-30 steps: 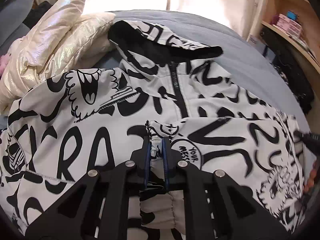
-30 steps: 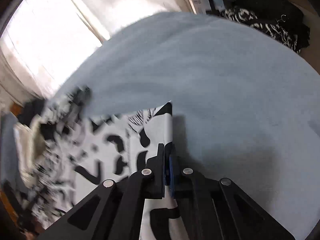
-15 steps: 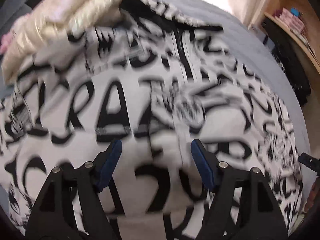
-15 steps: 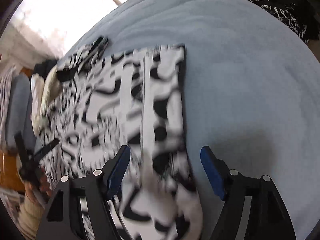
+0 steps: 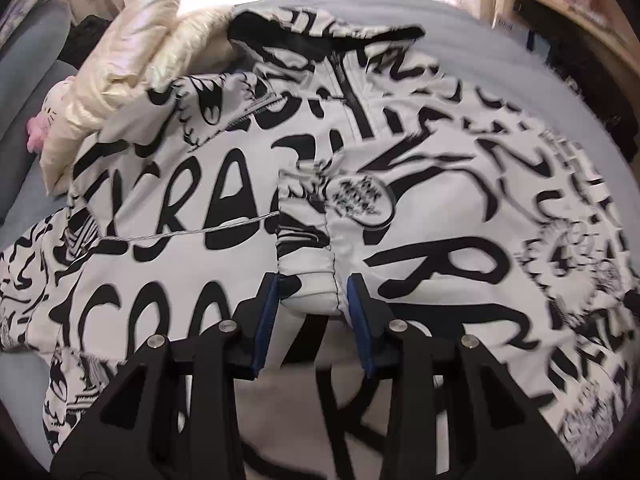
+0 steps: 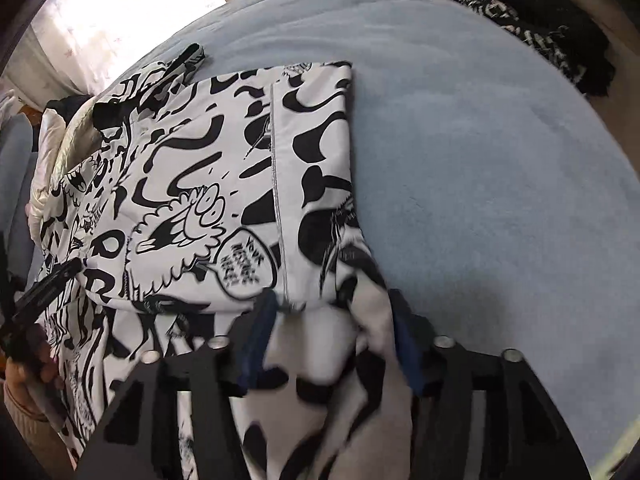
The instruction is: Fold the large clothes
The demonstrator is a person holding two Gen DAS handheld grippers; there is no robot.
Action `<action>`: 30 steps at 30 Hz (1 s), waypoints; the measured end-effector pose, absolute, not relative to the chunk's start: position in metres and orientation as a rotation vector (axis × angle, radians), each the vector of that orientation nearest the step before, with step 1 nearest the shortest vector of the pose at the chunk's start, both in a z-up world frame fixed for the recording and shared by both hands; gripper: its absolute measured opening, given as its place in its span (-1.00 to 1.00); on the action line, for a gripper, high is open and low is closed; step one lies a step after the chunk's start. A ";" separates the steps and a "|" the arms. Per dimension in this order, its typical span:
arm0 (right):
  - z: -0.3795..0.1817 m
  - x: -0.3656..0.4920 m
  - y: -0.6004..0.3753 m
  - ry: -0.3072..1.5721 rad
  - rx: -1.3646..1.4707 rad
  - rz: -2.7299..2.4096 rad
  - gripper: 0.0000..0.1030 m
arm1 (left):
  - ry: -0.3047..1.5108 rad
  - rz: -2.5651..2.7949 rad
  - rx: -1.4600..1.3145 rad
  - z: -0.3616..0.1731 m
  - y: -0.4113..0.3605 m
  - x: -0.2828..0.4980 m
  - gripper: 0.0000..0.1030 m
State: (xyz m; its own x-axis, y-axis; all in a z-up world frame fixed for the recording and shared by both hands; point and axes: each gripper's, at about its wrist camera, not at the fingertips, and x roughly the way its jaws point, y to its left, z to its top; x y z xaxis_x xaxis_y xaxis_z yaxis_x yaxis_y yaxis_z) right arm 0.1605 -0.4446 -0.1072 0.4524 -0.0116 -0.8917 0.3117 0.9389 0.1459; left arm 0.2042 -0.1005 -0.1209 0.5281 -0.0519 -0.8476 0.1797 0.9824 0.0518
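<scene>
Both my claws, left (image 5: 312, 296) and right (image 6: 332, 340), just let go, now closing around folded-in sleeves of the black-and-white graffiti-print jacket (image 5: 440, 240), not yet pinching: next fold begins.

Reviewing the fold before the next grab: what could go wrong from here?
1. The left gripper has just been closing its jaws around the folded sleeve cuff; it may catch only that layer and drag the sleeve off the jacket.
2. The right gripper has just been closing over bunched, blurred hem cloth; an uneven bite could skew the fold.
3. The cream puffer coat touches the jacket's shoulder and could be dragged along.
</scene>
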 end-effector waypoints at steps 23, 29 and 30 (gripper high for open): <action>-0.120 0.306 -0.252 1.047 0.247 0.077 0.19 | 1.093 -0.144 -0.101 -0.141 -0.138 0.237 -0.38; -0.169 0.345 -0.306 1.018 0.230 -0.082 0.18 | 1.062 -0.109 -0.049 -0.159 -0.139 0.265 -0.38; -0.168 0.347 -0.324 1.003 0.235 -0.151 0.18 | 1.052 -0.095 -0.038 -0.160 -0.137 0.269 -0.38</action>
State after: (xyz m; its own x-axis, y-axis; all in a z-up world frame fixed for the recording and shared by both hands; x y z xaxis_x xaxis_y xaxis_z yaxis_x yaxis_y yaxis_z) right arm 0.3473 -0.3243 -0.1681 0.5306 -0.0175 -0.8474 0.2323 0.9645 0.1256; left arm 0.2690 -0.1371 -0.1601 0.4919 -0.0965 -0.8653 0.0605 0.9952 -0.0767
